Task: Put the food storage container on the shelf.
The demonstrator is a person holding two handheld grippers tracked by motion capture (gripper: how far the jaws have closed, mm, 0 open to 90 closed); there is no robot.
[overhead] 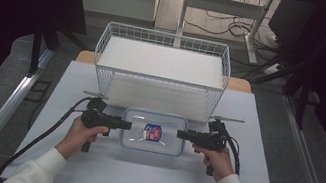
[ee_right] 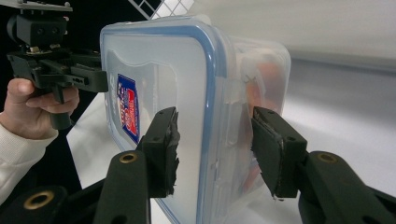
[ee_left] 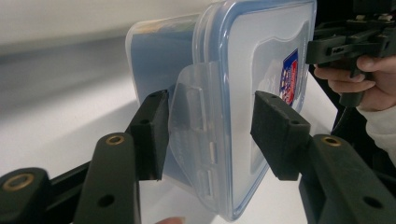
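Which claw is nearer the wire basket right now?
Neither clearly: left claw and right claw sit level at the container's ends, both just in front of the wire basket.

clear lidded container (overhead: 154,131) – blue seal, red-blue label – flat on the table before the wire basket (overhead: 162,67).

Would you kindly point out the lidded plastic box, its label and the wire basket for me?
plastic box (overhead: 134,140): high view, bare left part of the clear lid.
label (overhead: 152,132): high view, middle of the sticker on the lid.
wire basket (overhead: 166,39): high view, far rim.
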